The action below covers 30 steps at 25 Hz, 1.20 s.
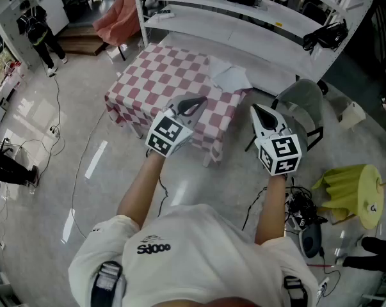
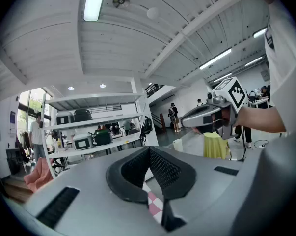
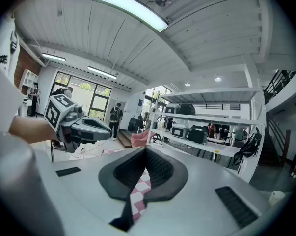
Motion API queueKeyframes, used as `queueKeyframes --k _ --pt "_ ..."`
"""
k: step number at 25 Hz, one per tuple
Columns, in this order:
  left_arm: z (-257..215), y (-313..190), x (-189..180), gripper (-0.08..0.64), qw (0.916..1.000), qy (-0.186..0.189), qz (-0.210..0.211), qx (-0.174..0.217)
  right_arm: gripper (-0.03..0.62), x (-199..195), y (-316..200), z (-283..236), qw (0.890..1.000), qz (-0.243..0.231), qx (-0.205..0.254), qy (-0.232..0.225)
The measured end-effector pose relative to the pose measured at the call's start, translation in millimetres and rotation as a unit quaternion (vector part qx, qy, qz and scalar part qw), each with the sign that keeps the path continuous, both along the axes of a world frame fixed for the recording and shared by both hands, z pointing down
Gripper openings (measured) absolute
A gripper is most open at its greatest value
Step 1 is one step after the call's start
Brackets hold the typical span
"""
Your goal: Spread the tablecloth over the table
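The red-and-white checked tablecloth point(image 1: 167, 82) lies over the small table, with its edges hanging down the near sides. A white crumpled patch point(image 1: 230, 78) sits at its far right corner. My left gripper point(image 1: 198, 102) hovers over the cloth's near right edge, jaws shut with nothing seen between the tips. My right gripper point(image 1: 257, 110) hangs in the air just right of the table corner, also shut and empty. In the left gripper view the jaws point(image 2: 148, 150) meet at the tips, with checks point(image 2: 155, 205) showing below. The right gripper view shows the same point(image 3: 146, 149).
A white shelving rack point(image 1: 244, 18) with equipment stands behind the table. A grey chair point(image 1: 301, 101) is right of the table. A yellow object point(image 1: 349, 190) and cables point(image 1: 301, 210) lie on the floor at right. A person point(image 1: 36, 31) stands far left.
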<state>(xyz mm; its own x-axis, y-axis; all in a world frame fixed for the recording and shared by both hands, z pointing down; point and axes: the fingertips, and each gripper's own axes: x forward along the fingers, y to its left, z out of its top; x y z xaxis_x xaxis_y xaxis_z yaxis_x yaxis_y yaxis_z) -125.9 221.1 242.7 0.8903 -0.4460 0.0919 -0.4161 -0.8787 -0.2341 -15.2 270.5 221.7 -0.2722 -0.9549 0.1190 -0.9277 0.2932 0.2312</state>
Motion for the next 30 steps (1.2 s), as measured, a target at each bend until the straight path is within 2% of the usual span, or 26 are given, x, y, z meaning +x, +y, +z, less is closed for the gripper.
queueKeyframes --k 7,16,22,25,30 --pt "1.1 0.2 10.2 0.028 1.0000 0.000 0.000 -0.001 0.015 11.9 -1.3 -1.4 1.000 0.003 0.005 -0.004" --pt "6.9 5.4 31.7 0.028 0.9998 -0.004 -0.016 -0.009 0.015 30.4 3.4 -3.1 0.998 -0.026 0.011 -0.055" --pt "19.7 9.2 51.7 0.028 0.9991 -0.005 -0.037 -0.019 0.015 55.2 5.1 20.2 0.999 -0.042 -0.009 -0.015" --pt "29.7 8.7 58.4 0.028 0.9984 -0.008 -0.048 -0.028 0.015 62.4 4.1 31.8 0.998 -0.057 -0.024 -0.018" --pt "37.7 -3.4 65.7 0.028 0.9972 -0.014 -0.063 -0.037 0.015 68.2 -8.2 37.9 0.998 -0.062 -0.023 -0.005"
